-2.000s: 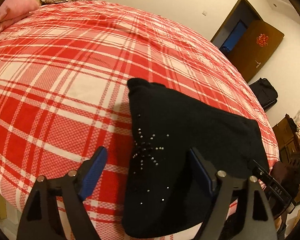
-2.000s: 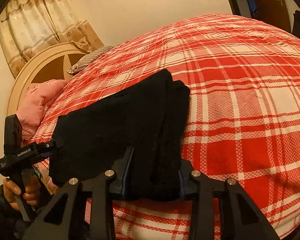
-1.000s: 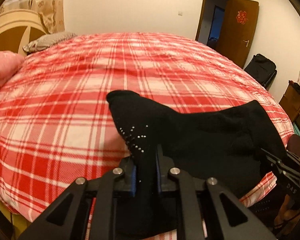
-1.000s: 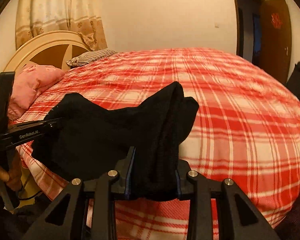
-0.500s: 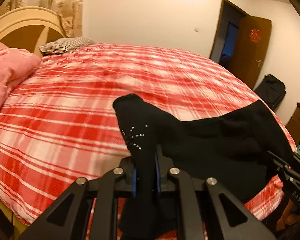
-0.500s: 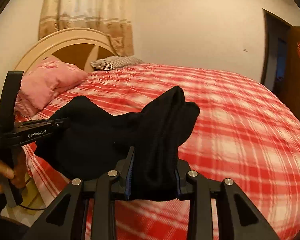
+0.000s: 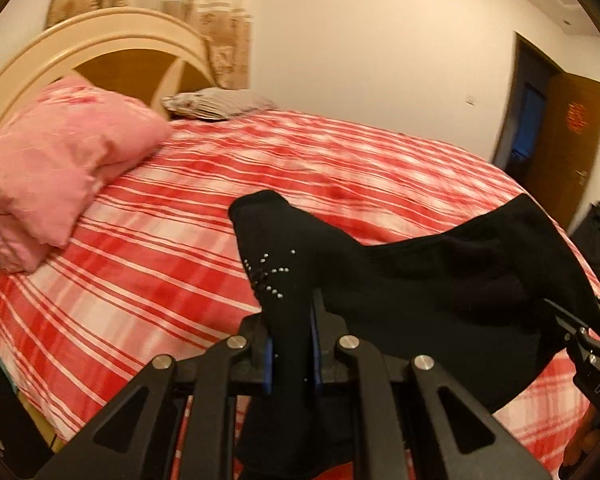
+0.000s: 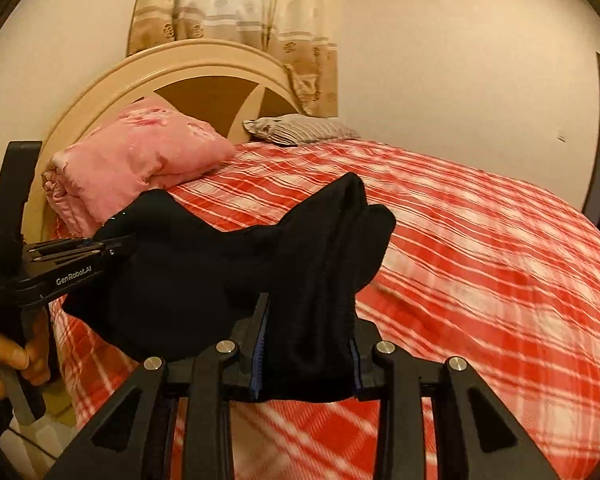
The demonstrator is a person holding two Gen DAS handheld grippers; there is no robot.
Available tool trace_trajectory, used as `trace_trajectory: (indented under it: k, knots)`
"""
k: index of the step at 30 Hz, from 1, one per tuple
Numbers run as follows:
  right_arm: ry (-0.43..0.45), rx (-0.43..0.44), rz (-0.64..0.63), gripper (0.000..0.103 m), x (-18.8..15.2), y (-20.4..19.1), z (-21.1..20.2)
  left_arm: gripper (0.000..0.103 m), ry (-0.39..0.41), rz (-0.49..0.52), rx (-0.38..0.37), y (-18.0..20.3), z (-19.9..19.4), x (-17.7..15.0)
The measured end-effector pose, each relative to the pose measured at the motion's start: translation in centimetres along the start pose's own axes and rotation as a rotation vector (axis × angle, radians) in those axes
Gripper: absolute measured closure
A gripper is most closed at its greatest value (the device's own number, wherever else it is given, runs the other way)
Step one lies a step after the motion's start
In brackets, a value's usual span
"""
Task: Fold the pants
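The folded black pants (image 7: 440, 280) with small silver studs hang in the air above the red plaid bed (image 7: 180, 264). My left gripper (image 7: 291, 344) is shut on one end of the pants, near the studs. My right gripper (image 8: 305, 344) is shut on the other, thicker end of the pants (image 8: 236, 276). The cloth sags between the two grippers. The left gripper also shows in the right wrist view (image 8: 104, 246), and the right gripper shows at the right edge of the left wrist view (image 7: 568, 326).
A folded pink quilt (image 8: 136, 164) and a striped pillow (image 8: 300, 128) lie at the bed's head by the curved headboard (image 8: 204, 68). A dark bag (image 7: 598, 236) stands by the brown door (image 7: 560, 144) at the right.
My left gripper closed on the pants end. Both grippers lifted the pants off the bed and swung toward the headboard, so the quilt and pillow came into view.
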State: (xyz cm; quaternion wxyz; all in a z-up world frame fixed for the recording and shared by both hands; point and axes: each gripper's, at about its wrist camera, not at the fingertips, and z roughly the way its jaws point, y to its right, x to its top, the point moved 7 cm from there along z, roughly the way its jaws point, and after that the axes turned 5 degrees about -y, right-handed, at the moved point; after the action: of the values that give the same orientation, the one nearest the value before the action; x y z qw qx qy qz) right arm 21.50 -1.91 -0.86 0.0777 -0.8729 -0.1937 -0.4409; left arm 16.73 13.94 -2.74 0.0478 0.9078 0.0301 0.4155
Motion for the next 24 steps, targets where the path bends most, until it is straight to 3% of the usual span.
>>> trace_trajectory:
  k: [9,18,20,23,24]
  knots:
    - [-0.07,-0.04,-0.027,0.07,0.5,-0.6,9.1,0.088,0.024,-0.039,0.143,-5.8,4.1,2.0]
    - [-0.195,-0.032,0.02,0.07,-1.9,1.6,13.8,0.088,-0.045,-0.043,0.186,-6.8,9.6,0.4]
    - [-0.21,-0.012,0.037,0.068,-2.1,1.9,14.1,0.083,-0.072,-0.044,0.19,-7.0,10.1,0.0]
    - [-0.245,0.012,0.077,0.053,-2.5,2.6,14.7,0.058,-0.099,-0.074,0.21,-7.9,10.7,-0.6]
    - [-0.249,0.012,0.088,0.04,-2.4,2.9,14.8,0.039,-0.098,-0.089,0.235,-8.5,10.5,-0.7]
